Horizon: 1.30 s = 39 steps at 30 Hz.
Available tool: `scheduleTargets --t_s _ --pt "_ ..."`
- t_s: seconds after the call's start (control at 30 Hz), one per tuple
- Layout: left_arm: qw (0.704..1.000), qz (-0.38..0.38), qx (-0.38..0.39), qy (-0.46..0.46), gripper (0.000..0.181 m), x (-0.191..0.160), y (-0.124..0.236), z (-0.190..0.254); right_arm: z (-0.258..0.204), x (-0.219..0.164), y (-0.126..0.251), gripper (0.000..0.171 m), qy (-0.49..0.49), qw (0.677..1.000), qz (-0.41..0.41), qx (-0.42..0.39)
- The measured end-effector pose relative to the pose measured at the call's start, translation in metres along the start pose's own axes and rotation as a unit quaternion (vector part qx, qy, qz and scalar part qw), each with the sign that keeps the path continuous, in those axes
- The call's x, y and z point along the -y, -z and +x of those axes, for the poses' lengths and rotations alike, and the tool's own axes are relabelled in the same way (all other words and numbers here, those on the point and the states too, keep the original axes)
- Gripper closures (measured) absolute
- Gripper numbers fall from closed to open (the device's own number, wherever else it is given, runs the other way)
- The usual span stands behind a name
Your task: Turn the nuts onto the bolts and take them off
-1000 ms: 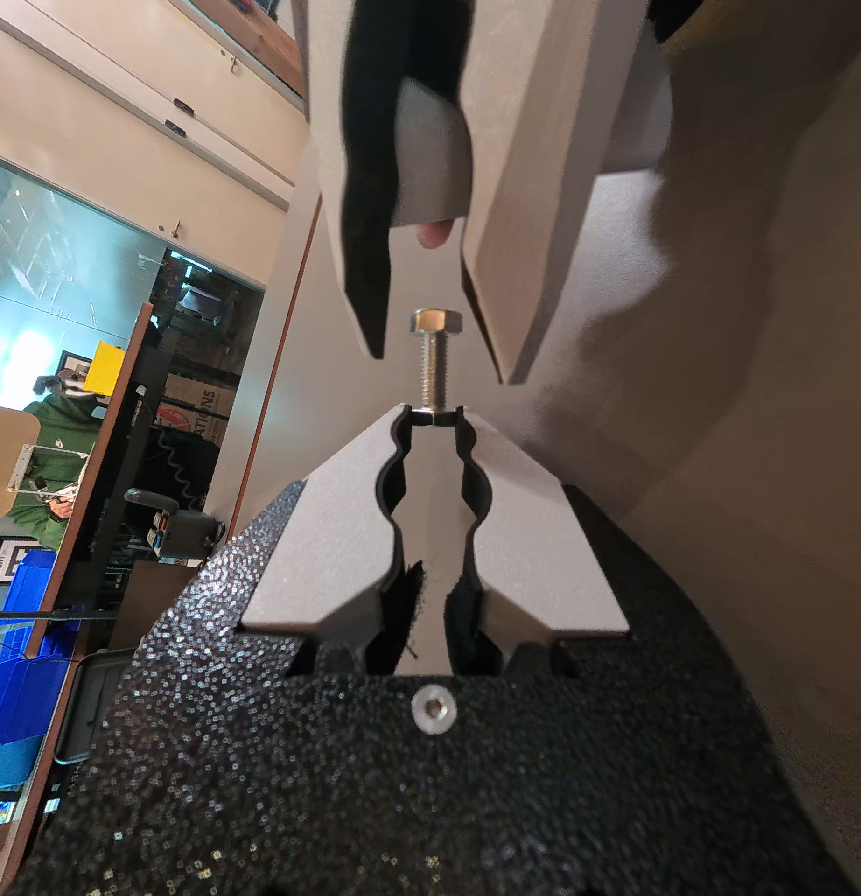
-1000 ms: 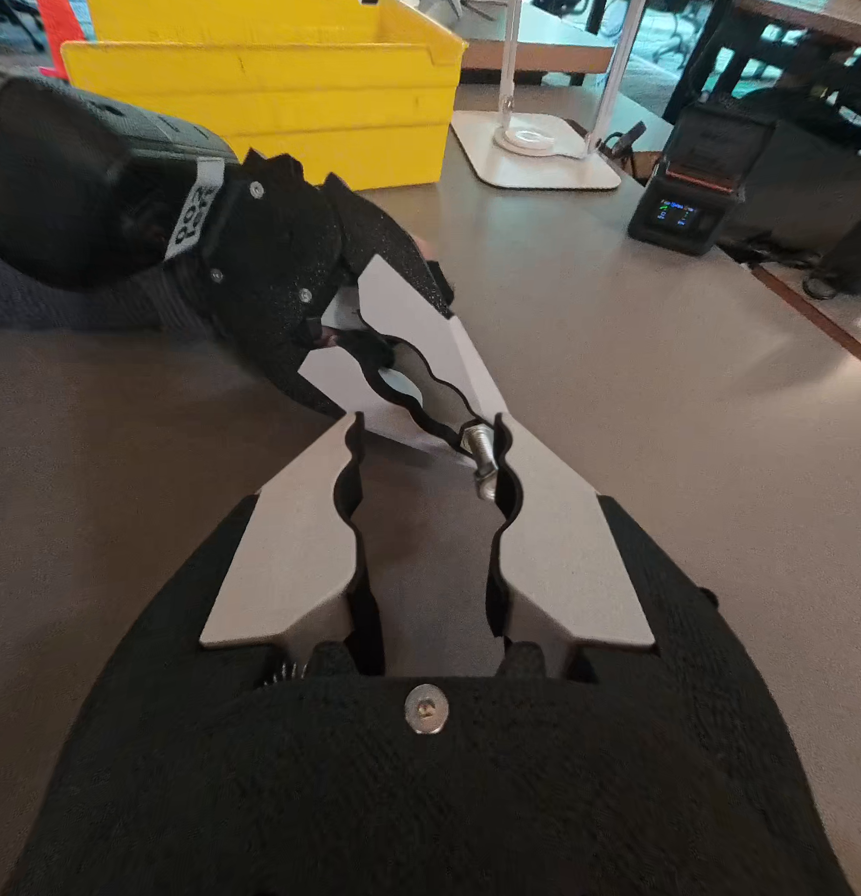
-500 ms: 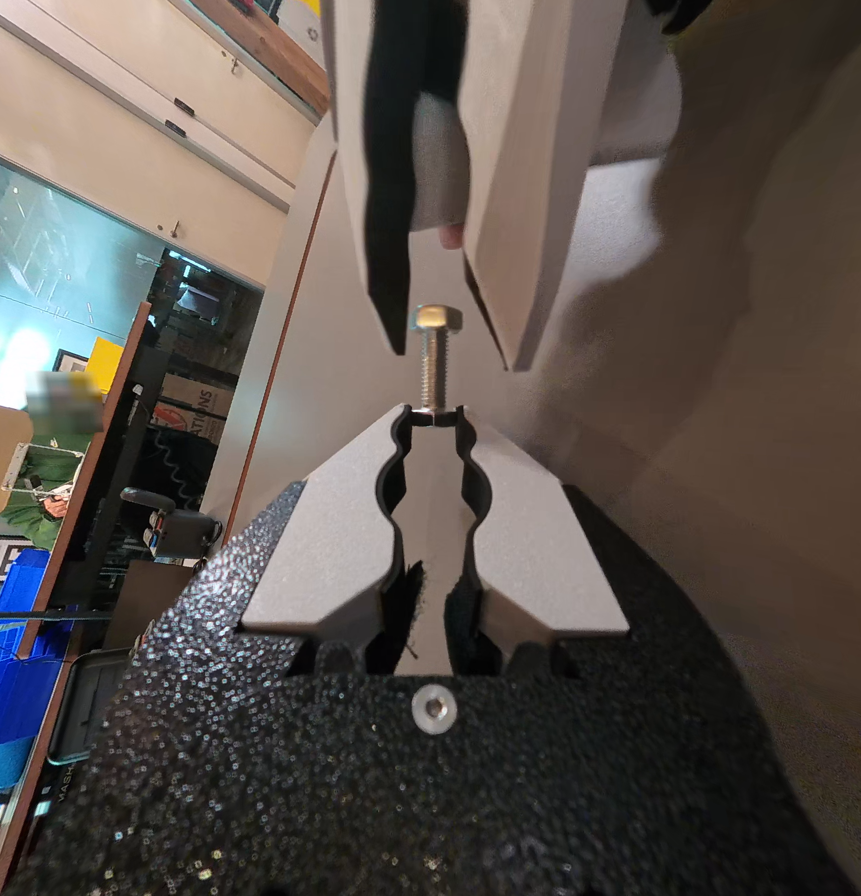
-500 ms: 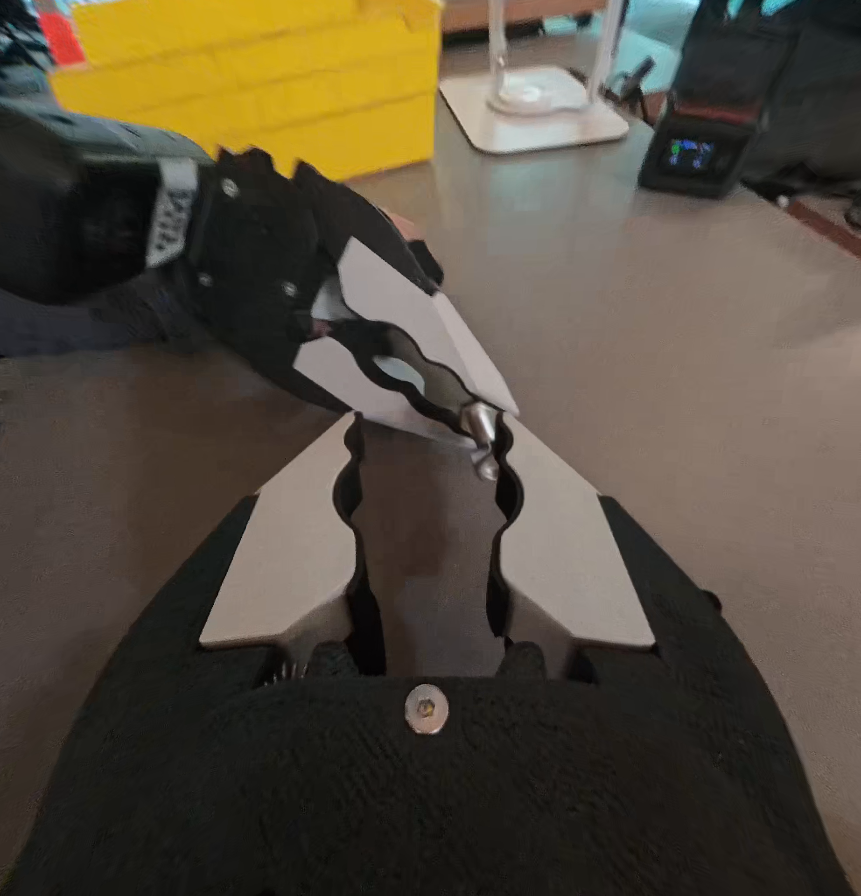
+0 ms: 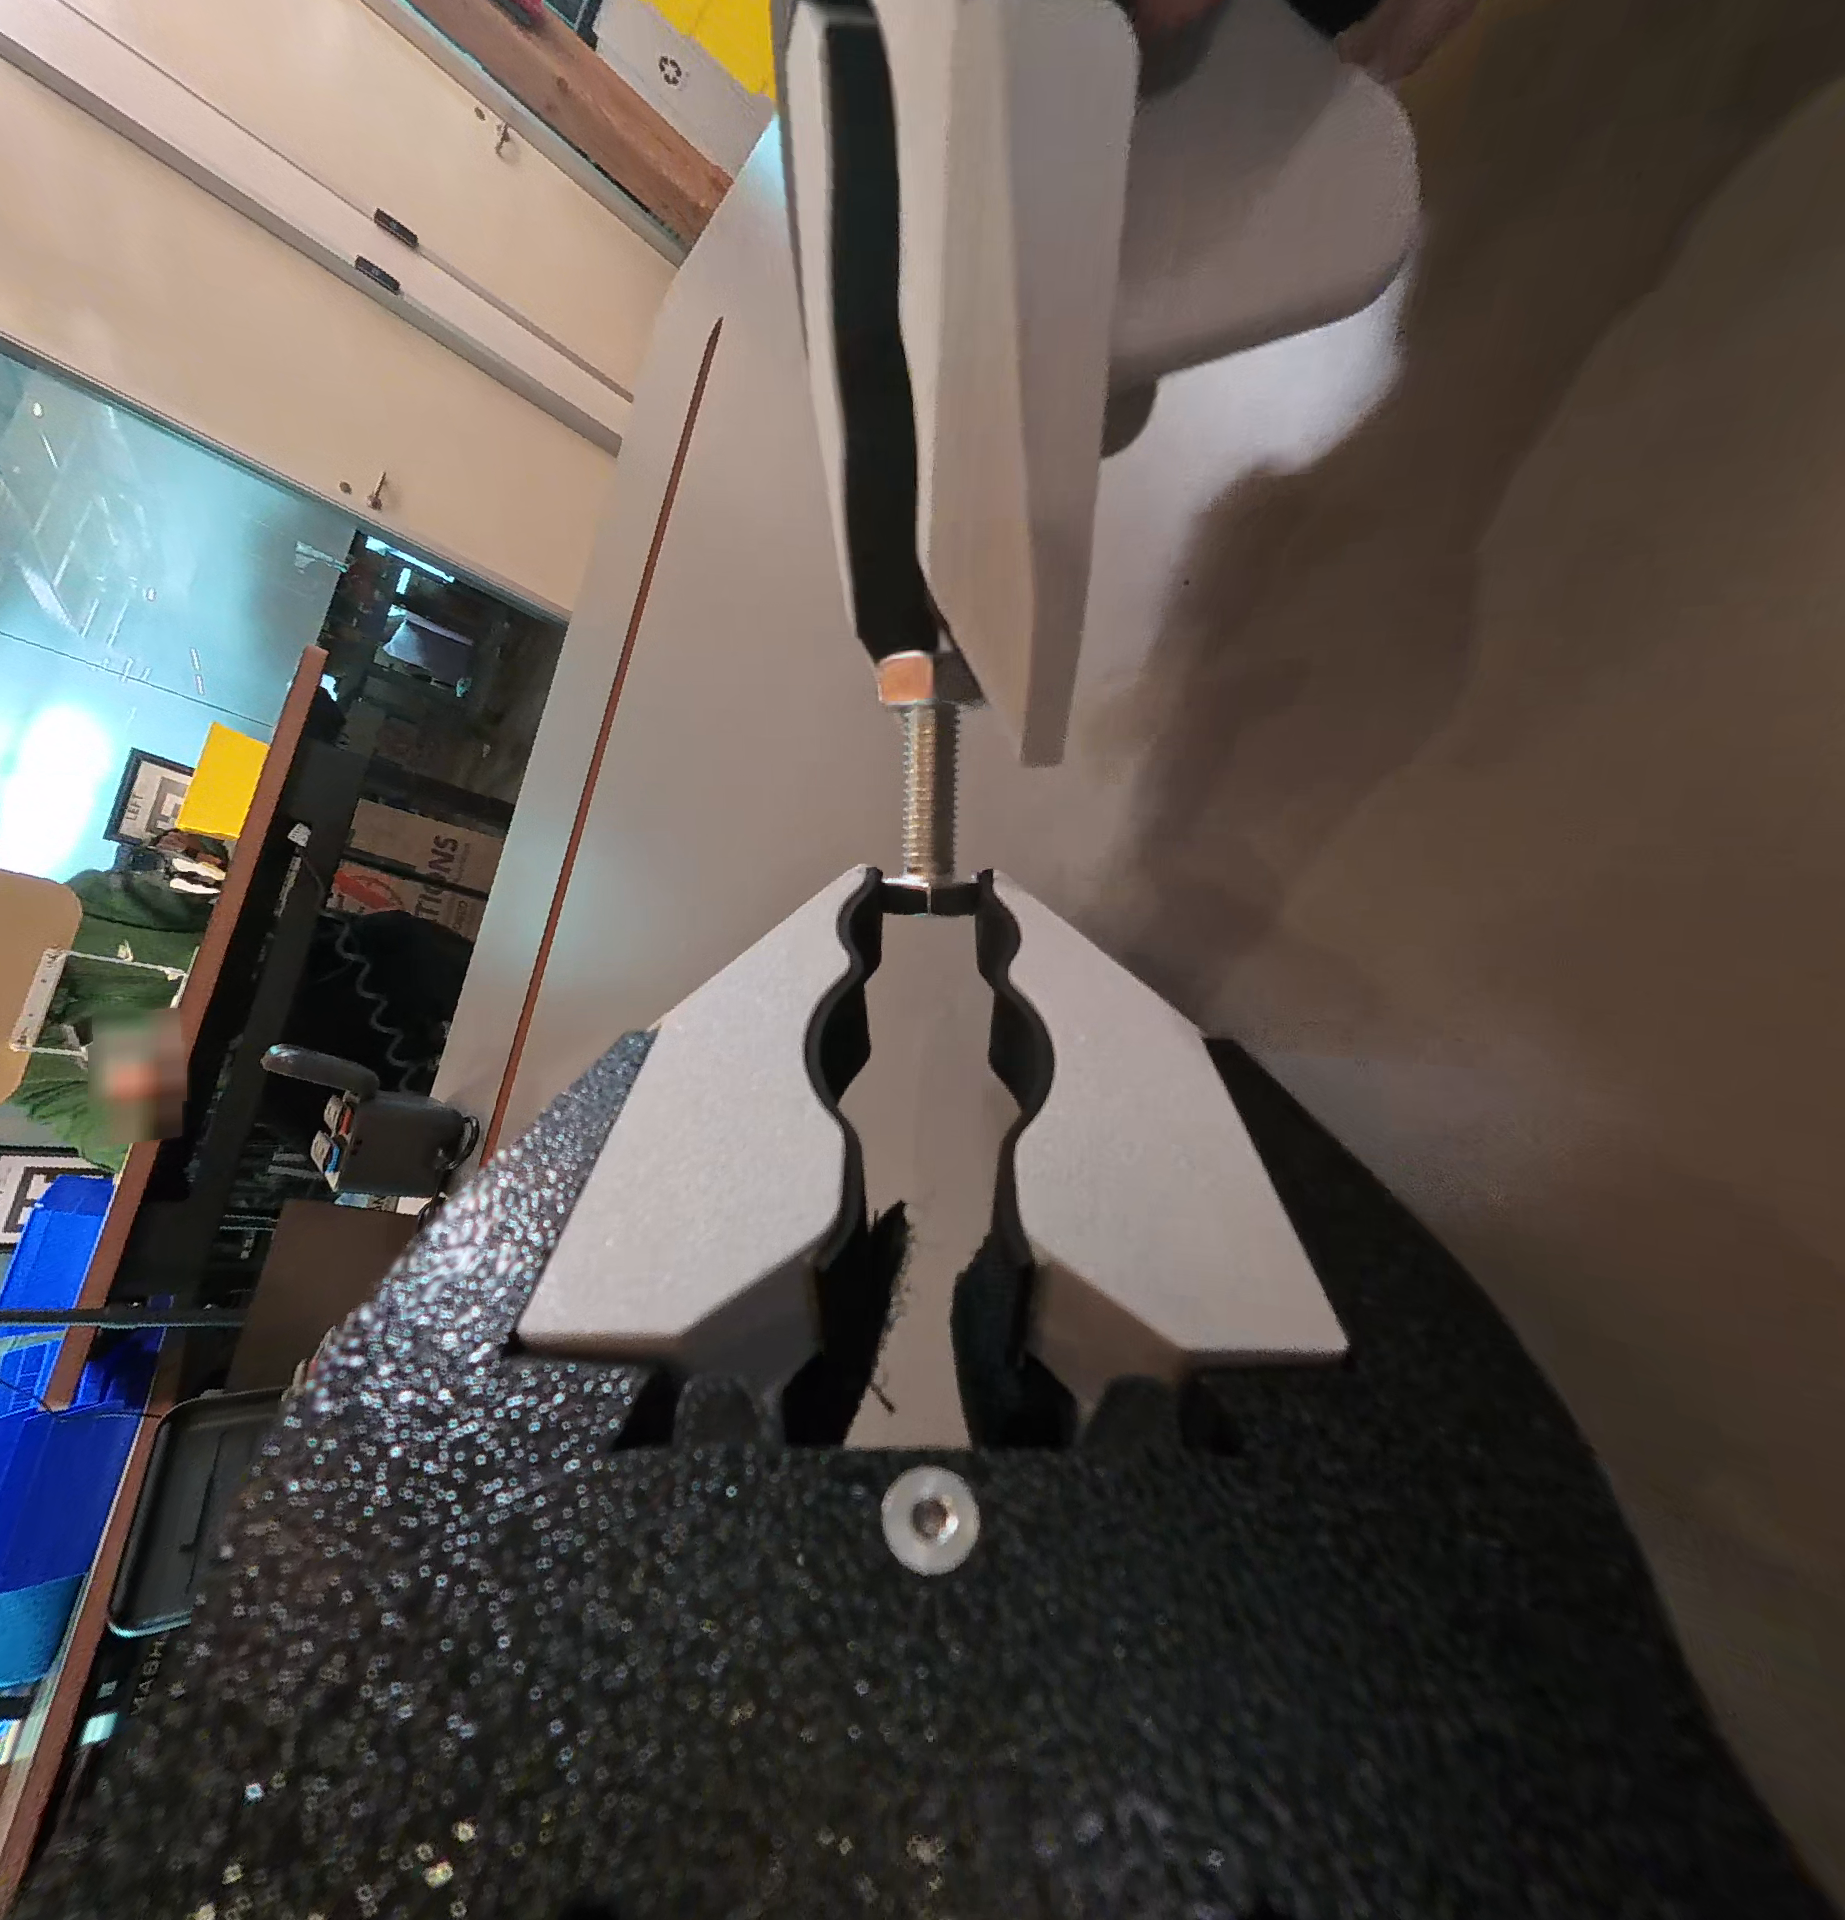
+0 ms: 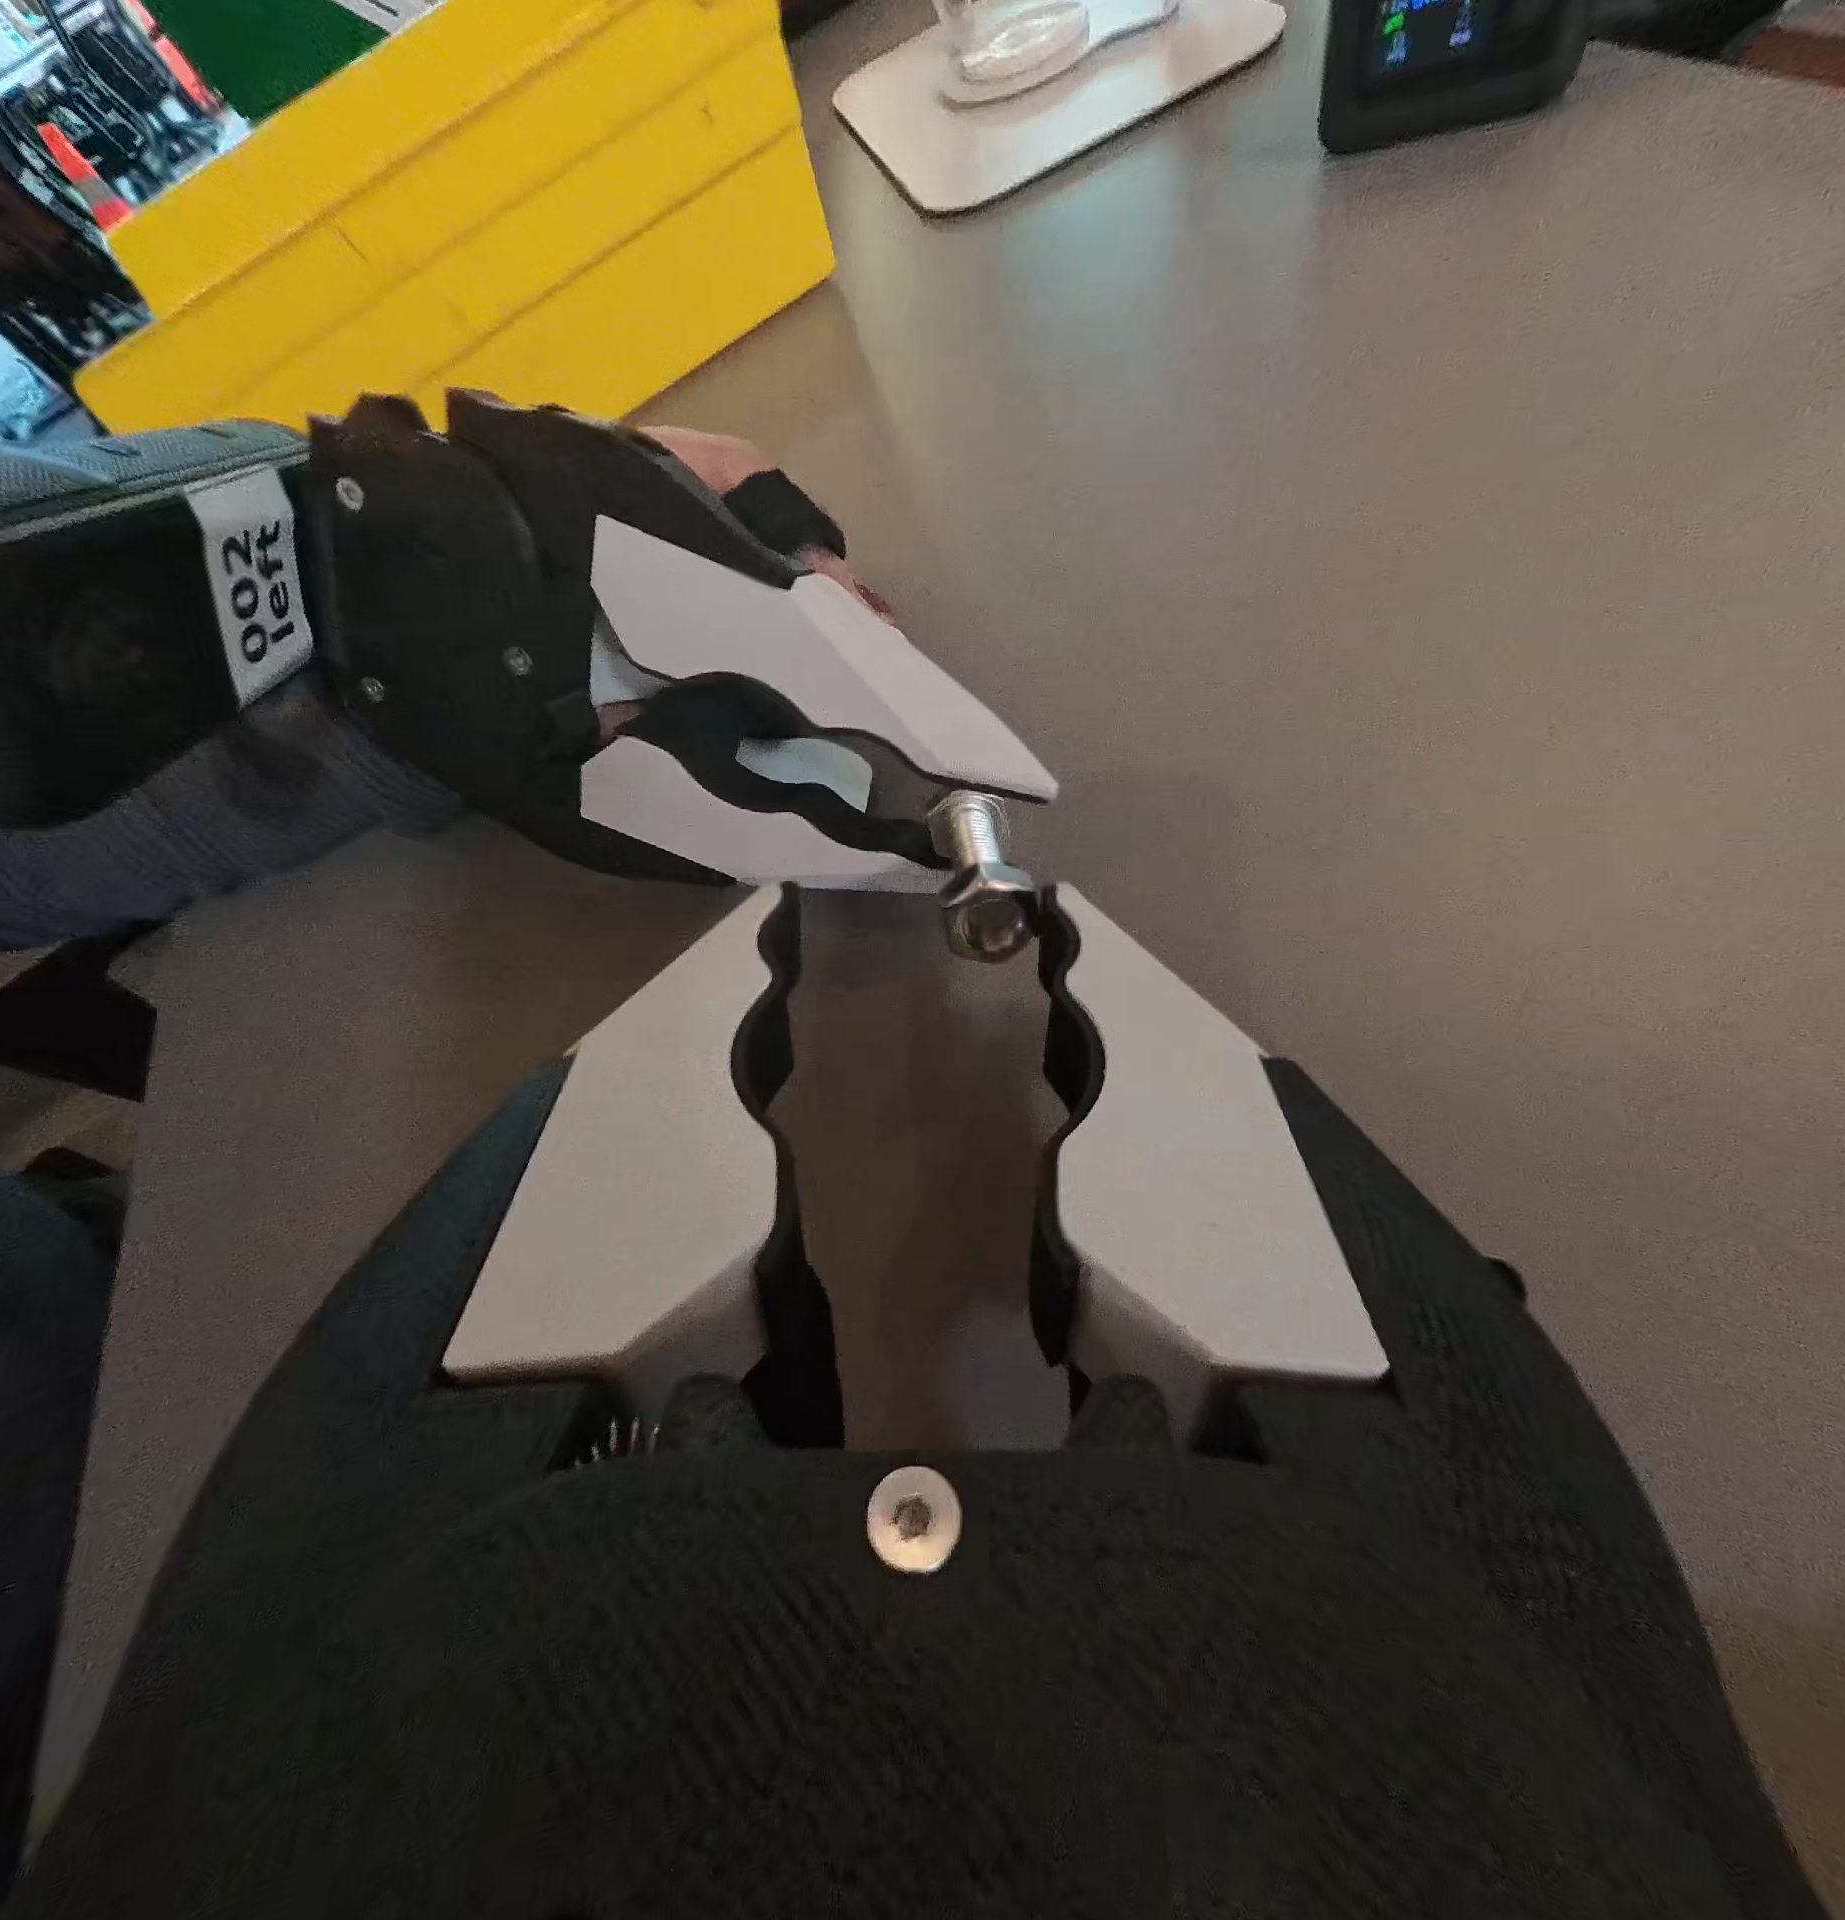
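Bolt (image 5: 928, 790) held in the air above the bench (image 6: 1417, 623), between the two grippers. A nut (image 5: 926, 896) sits on the threaded end, and the left gripper (image 5: 928, 891) is clamped on that nut at its fingertips, the shank pointing away from it. The hexagonal head (image 6: 985, 920) lies at the tips of the right gripper (image 6: 913, 899), touching its right-hand finger; in the right wrist view the fingers stand visibly apart, so the head is at most lightly contacted, not gripped. Judged from the nut's place near the thread's end, most of the thread is bare: either threading on has barely begun or removal is nearly complete. A yellow bin (image 6: 461, 239) stands well behind.
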<state>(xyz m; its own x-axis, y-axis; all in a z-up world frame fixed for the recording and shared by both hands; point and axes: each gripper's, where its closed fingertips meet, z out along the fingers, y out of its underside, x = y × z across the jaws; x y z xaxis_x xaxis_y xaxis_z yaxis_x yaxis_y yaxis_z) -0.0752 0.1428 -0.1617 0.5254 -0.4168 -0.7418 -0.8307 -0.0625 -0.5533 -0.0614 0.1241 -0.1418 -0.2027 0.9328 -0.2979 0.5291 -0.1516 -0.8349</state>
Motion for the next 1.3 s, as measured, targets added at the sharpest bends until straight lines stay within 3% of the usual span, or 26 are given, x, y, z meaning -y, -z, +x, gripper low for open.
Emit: scheduleTargets --t_s 0.17,0.3,0.4,0.63,0.87,1.17,1.3 --pt "1.0 -0.002 0.0 -0.004 0.165 0.0 0.0 0.0 -0.015 0.018 0.003 0.127 0.105 0.993 0.054 -0.003" --pt "1.0 -0.001 -0.001 -0.001 0.165 0.0 0.0 0.0 0.013 -0.005 0.004 0.127 0.069 0.996 -0.021 -0.06" --pt "1.0 -0.001 -0.001 -0.003 0.165 0.0 0.0 0.0 0.013 -0.012 0.002 0.128 0.038 0.998 -0.037 -0.045" --pt "1.0 -0.001 -0.002 -0.001 0.165 0.0 0.0 0.0 -0.009 0.012 0.003 0.132 0.137 0.99 0.034 -0.031" --pt "1.0 -0.001 -0.001 -0.003 0.165 0.0 0.0 0.0 0.008 -0.002 0.011 0.132 -0.012 1.0 -0.004 -0.013" --pt "0.999 -0.03 0.037 -0.009 0.165 -0.008 -0.001 -0.01 0.029 -0.012 0.007 0.141 0.061 0.993 -0.036 -0.095" --pt "0.997 -0.022 0.05 0.056 0.165 -0.013 0.002 -0.022 0.028 -0.018 -0.005 0.144 0.071 0.99 -0.061 -0.106"
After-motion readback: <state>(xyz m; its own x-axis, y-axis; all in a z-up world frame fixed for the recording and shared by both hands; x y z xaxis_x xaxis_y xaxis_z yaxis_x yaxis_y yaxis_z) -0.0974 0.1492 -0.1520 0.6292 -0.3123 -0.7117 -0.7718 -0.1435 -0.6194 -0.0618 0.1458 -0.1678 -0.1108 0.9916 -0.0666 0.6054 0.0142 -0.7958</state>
